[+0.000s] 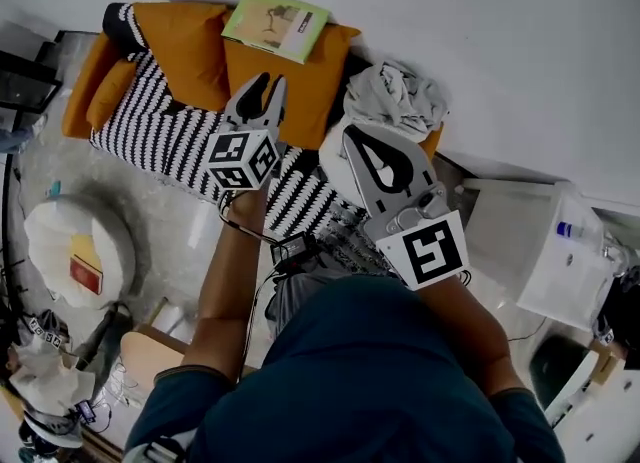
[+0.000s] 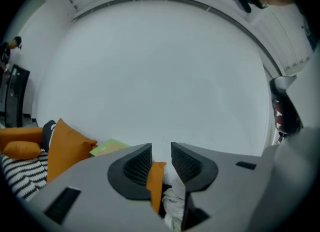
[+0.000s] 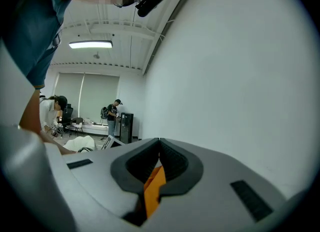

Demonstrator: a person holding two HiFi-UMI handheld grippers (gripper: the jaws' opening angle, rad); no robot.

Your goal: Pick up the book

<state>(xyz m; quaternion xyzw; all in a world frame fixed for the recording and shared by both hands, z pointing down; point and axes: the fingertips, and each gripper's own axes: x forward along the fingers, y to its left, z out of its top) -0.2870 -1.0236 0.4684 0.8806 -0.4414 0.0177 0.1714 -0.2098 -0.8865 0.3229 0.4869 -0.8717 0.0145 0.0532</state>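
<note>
- White wall (image 1: 480, 31): fills the upper part of the head view and the background of both gripper views.
- Couch with a black-and-white striped cover (image 1: 160, 131): stands against the wall.
- Orange cushions (image 1: 185, 51): propped along the back of the couch, against the wall.
- Heap of pale crumpled cloth (image 1: 395, 99): lies at the couch's right end, just beside the cushions.
- Right gripper (image 1: 352, 134): held over the right part of the couch, near the cloth. In the right gripper view (image 3: 159, 141) its jaw tips meet, closed on nothing.
- Left gripper (image 1: 271, 83): held over the cushions. In the left gripper view (image 2: 161, 148) its jaws stand a little apart, with nothing pressed between them; cushion and cloth show through the gap.
- Green book (image 1: 276, 24): rests on top of the cushions at the wall, just beyond the left gripper's tips, apart from both grippers; in the left gripper view (image 2: 110, 147) it lies left of the jaws.
</note>
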